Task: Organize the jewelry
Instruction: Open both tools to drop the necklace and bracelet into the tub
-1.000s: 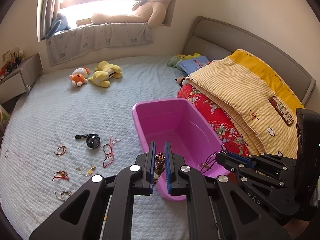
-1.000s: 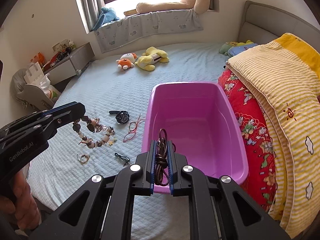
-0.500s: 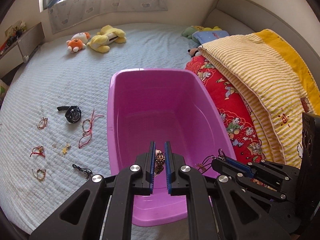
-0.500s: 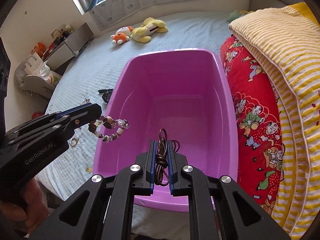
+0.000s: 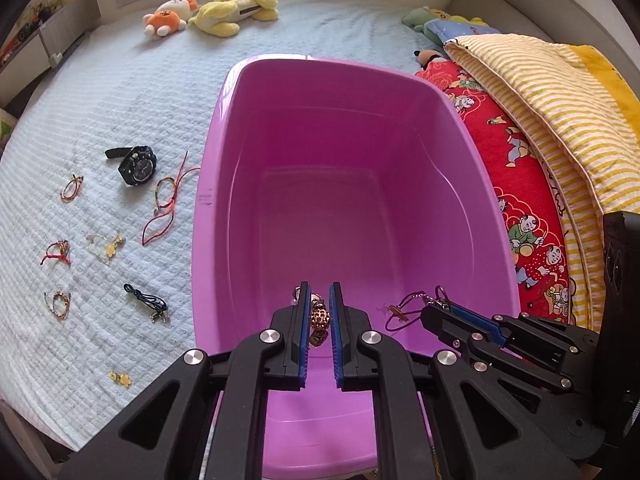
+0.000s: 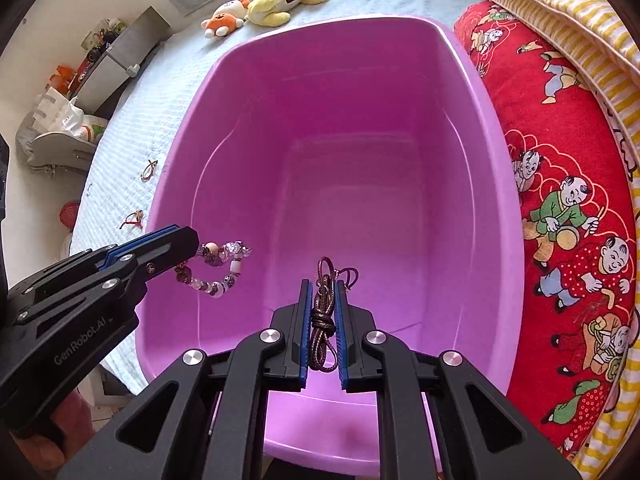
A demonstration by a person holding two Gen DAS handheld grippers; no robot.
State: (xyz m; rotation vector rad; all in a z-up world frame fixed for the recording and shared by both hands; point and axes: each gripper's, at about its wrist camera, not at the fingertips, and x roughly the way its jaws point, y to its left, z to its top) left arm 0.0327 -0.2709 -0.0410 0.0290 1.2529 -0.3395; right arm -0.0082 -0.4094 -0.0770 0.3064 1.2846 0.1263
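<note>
A pink plastic tub [image 5: 208, 200] [image 6: 496, 160] stands on the bed, its inside bare. My left gripper [image 5: 320, 300] is shut on a beaded bracelet [image 5: 321, 320] and holds it over the tub's near end; the beads hang from it in the right wrist view [image 6: 218, 268]. My right gripper [image 6: 323, 292] is shut on a brown cord necklace [image 6: 322, 320], also over the tub's near end, and shows to the right in the left wrist view [image 5: 430, 312]. More jewelry lies left of the tub: a black watch [image 5: 134, 166], a red cord bracelet [image 5: 166, 204], a dark cord [image 5: 146, 304].
Several small bracelets and charms [image 5: 56, 252] lie on the pale blue bedspread [image 5: 100, 100]. A folded red quilt [image 5: 516, 168] and yellow striped blanket [image 5: 560, 92] flank the tub's right side. Plush toys [image 5: 224, 10] lie at the far end. A nightstand [image 6: 116, 64] stands left.
Both grippers have moved forward and tilted down, from in front of the tub to over its near end. Each still holds its piece.
</note>
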